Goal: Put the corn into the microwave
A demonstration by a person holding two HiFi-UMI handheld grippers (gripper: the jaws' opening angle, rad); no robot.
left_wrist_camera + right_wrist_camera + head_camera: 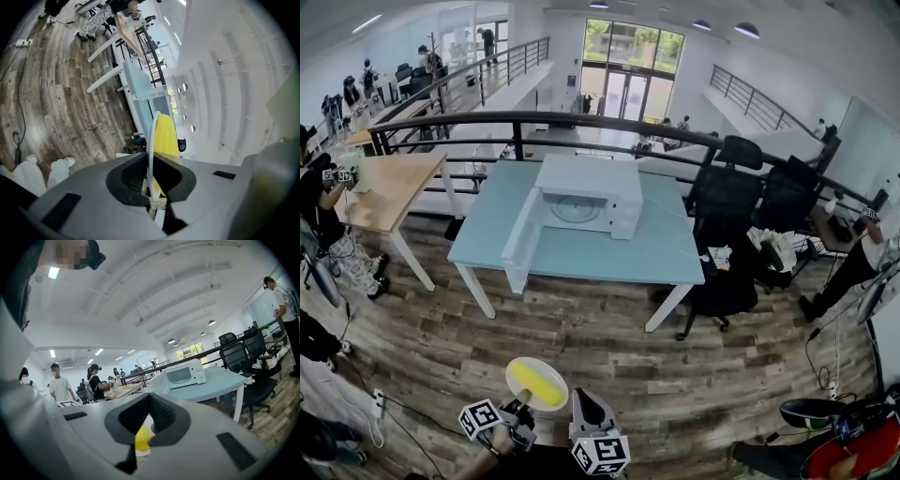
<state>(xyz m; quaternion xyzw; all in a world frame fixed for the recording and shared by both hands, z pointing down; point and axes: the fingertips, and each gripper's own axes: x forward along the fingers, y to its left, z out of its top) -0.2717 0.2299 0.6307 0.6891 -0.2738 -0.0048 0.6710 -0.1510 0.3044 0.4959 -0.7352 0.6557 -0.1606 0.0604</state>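
Observation:
A yellow corn cob (534, 382) lies on a small white plate (515, 371) held low over the wooden floor, well short of the table. My left gripper (525, 410) is shut on the plate's near rim; in the left gripper view the rim (152, 140) stands edge-on between the jaws with the corn (166, 136) beyond it. My right gripper (584, 401) sits just right of the plate, shut and empty. The white microwave (586, 192) stands on the light-blue table (656, 248) with its door (523, 241) swung open to the left; it also shows in the right gripper view (185, 373).
Black office chairs (727, 202) crowd the table's right side. A wooden table (389, 192) and people stand at the left. A dark railing (581, 120) runs behind the blue table. A cable (384, 412) lies on the floor at the left.

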